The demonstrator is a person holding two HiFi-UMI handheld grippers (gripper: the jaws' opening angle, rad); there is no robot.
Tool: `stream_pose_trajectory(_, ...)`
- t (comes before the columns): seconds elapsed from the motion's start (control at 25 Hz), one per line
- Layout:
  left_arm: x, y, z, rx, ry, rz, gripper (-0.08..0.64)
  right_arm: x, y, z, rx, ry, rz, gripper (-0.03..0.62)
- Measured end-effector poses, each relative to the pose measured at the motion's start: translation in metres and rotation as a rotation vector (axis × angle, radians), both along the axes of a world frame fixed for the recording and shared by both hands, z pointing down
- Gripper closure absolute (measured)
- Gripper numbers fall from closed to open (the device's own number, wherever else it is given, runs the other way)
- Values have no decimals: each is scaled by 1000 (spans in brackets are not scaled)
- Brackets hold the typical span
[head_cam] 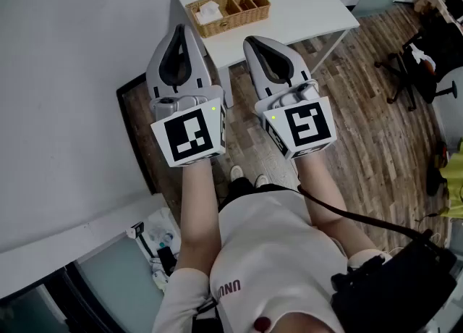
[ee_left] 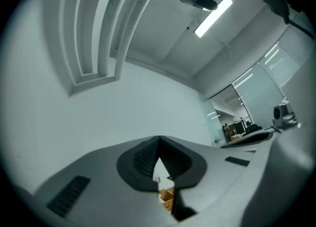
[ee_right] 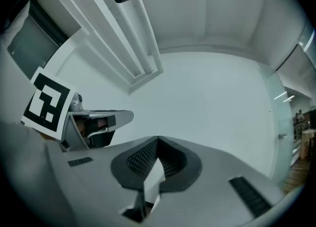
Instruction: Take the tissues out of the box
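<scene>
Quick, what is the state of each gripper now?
Left gripper: closed, holding nothing.
Right gripper: closed, holding nothing.

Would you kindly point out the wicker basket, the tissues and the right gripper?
wicker basket (head_cam: pixel 235 22), head view, front wall.
tissues (head_cam: pixel 208 11), head view, top of the white pile.
right gripper (head_cam: pixel 254 40), head view, its shut tips.

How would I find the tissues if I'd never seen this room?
Look at the white table at the top of the head view. Near its left end sits a brown wicker basket split into compartments. The tissues are the crumpled white bundle in the leftmost compartment, the only white thing in that basket.
</scene>
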State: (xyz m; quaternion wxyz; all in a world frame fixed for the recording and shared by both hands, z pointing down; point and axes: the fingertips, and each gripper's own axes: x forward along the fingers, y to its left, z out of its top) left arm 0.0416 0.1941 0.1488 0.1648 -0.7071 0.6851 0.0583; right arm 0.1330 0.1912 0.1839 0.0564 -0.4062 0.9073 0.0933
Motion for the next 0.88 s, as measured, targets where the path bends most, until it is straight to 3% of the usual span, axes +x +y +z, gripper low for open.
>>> stream_pose_trajectory(0.16, -2, 2, 0, 2, 7, -6, 551, 2, 1, 10, -43, 34, 14, 574)
stream_pose_trajectory(0.88, -28, 3, 8, -22, -1, -53, 551, -3, -8, 21, -77, 27, 37, 572)
